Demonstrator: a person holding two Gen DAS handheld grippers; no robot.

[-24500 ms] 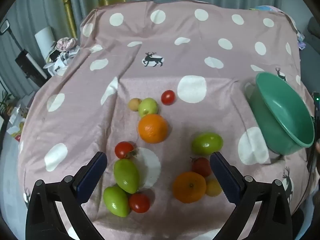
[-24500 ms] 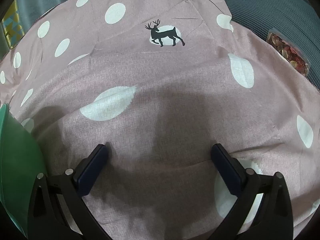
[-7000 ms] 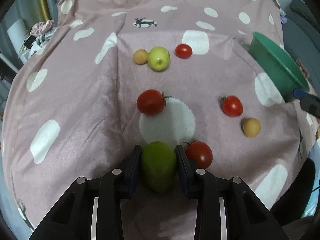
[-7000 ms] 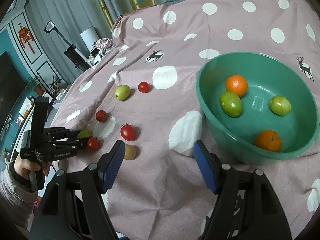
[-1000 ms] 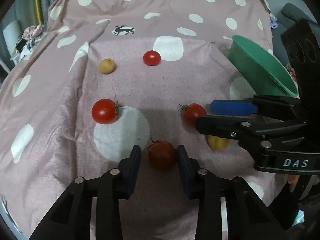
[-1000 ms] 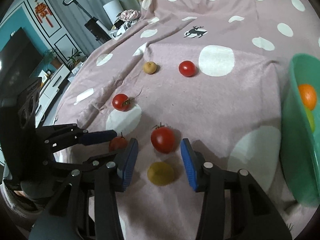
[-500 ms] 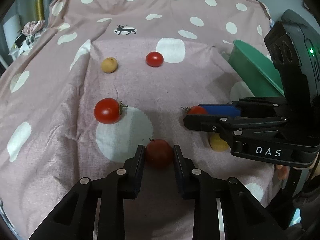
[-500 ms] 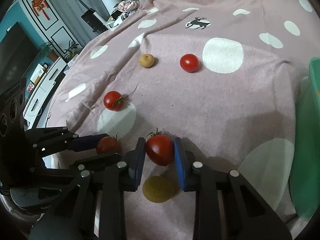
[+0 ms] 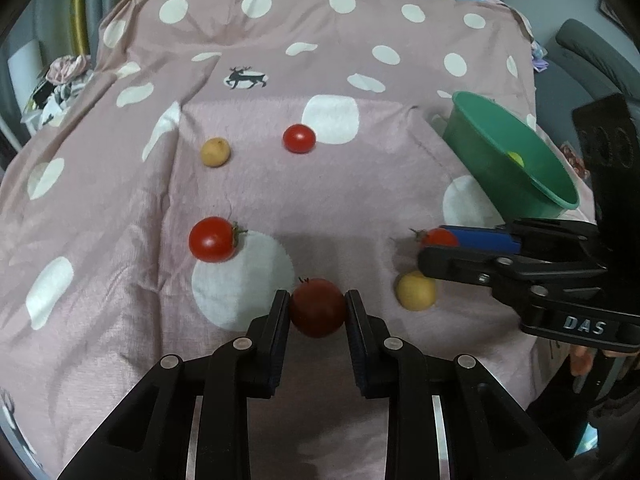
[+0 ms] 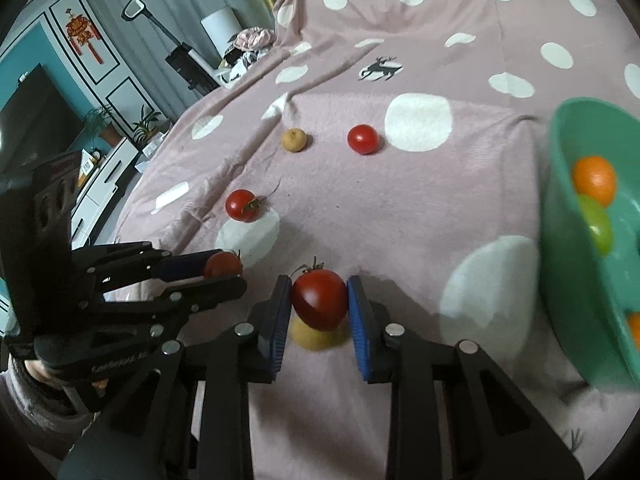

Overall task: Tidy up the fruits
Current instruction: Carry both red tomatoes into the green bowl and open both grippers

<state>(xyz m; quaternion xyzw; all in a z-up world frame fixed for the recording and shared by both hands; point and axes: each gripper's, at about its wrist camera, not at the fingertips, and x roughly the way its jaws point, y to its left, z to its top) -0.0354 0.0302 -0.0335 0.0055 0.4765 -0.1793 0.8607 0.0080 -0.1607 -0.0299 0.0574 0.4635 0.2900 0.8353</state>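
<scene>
Left wrist view
- Left hand-held gripper (image 9: 318, 312): jaws closed on a dark red round tomato (image 9: 317, 307), pads pressing both flanks; the fruit sits low on the pink polka-dot cloth (image 9: 360, 200) covering the table.
- Tomato axis: near-round, no clear long axis; small stem nub points up and away from the camera.
- Right hand-held gripper (image 9: 438, 246): reaches in from the right, closed around a second red tomato (image 9: 438, 237), mostly hidden by the blue pad.
- Loose fruit: small yellow round fruit (image 9: 416, 291) just beside the right gripper's lower finger; stemmed red tomato (image 9: 212, 239); far red tomato (image 9: 299, 139); far tan round fruit (image 9: 215, 152).
- Green plastic bowl (image 9: 500, 164): tilted at right, well apart from the left gripper.

Right wrist view
- Right gripper (image 10: 319, 304): pinching a glossy red tomato (image 10: 319, 299), which looks to ride just over the yellow fruit (image 10: 316, 338) below it; whether they touch, cannot tell.
- Tomato axis: slightly oval, long axis roughly upright, green stem pointing up and left.
- Left gripper (image 10: 224, 270): seen at left, clamped on its dark tomato (image 10: 222, 265).
- Bowl (image 10: 568, 288): at right edge, holding an orange (image 10: 594, 180) and a green fruit (image 10: 598, 222).

Judgement
- Step: both grasps look made; the carry is not yet begun.
- Next move: lift both clear of the cloth, swing towards the bowl, release over its opening, one after the other to avoid a clash.
</scene>
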